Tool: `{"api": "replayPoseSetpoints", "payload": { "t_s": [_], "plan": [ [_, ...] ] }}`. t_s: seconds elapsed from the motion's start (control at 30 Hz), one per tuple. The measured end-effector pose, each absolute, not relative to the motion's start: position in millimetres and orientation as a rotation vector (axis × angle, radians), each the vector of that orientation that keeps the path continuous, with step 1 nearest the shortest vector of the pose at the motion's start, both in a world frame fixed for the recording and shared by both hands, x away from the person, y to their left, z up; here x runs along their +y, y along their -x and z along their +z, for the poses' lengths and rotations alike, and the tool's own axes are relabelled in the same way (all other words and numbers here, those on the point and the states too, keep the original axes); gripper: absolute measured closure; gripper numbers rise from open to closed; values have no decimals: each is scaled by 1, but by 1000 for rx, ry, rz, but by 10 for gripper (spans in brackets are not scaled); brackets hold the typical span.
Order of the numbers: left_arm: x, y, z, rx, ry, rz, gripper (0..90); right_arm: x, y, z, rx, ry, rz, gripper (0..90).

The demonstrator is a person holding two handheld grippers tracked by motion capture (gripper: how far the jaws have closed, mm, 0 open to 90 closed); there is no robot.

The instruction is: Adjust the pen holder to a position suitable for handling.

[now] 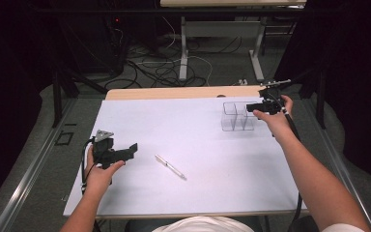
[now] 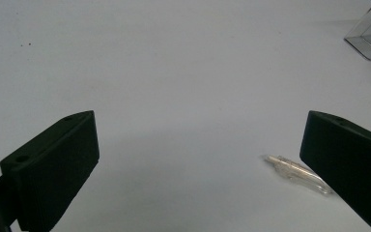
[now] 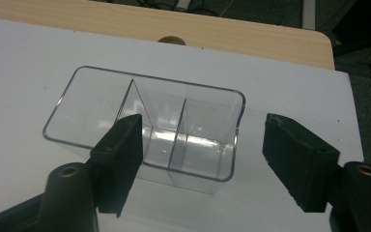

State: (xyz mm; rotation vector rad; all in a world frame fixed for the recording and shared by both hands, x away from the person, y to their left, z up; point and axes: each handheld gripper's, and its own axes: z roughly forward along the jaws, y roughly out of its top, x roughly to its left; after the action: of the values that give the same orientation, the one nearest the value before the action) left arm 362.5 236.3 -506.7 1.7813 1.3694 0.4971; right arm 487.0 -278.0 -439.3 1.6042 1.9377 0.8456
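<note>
White paper covers the bench (image 1: 212, 193), where the pen (image 1: 170, 166) lies slantwise just right of the spread left tool (image 1: 128, 152), far from the right tool (image 1: 251, 107), also spread, at the clear divided organizer (image 1: 236, 117).

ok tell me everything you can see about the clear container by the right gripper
The clear container looks like transparent plastic, an open-topped rectangular box with rounded corners, split by thin inner walls into compartments. All of them appear empty. It stands upright on the white sheet near the table's far right. The right gripper is open, one jaw over the container, the other outside its end wall; contact cannot be told.
</note>
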Motion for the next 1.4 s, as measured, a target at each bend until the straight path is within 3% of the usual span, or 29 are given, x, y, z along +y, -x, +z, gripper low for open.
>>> {"api": "replayPoseSetpoints", "payload": {
  "t_s": [0.33,0.57,0.93,1.4],
  "plan": [
    [238,-363,-508,1373,-1787,492,4,-282,-508,-452,1938,-1677,794,400],
    [238,-364,-509,1378,-1784,487,4,-285,-519,-462,1927,-1727,767,402],
    [238,-364,-510,1384,-1786,486,8,-295,-529,-474,1912,-1787,759,559],
    [238,-364,-512,1393,-1780,489,13,-294,-533,-484,1931,-1802,704,683]
  ]
}}
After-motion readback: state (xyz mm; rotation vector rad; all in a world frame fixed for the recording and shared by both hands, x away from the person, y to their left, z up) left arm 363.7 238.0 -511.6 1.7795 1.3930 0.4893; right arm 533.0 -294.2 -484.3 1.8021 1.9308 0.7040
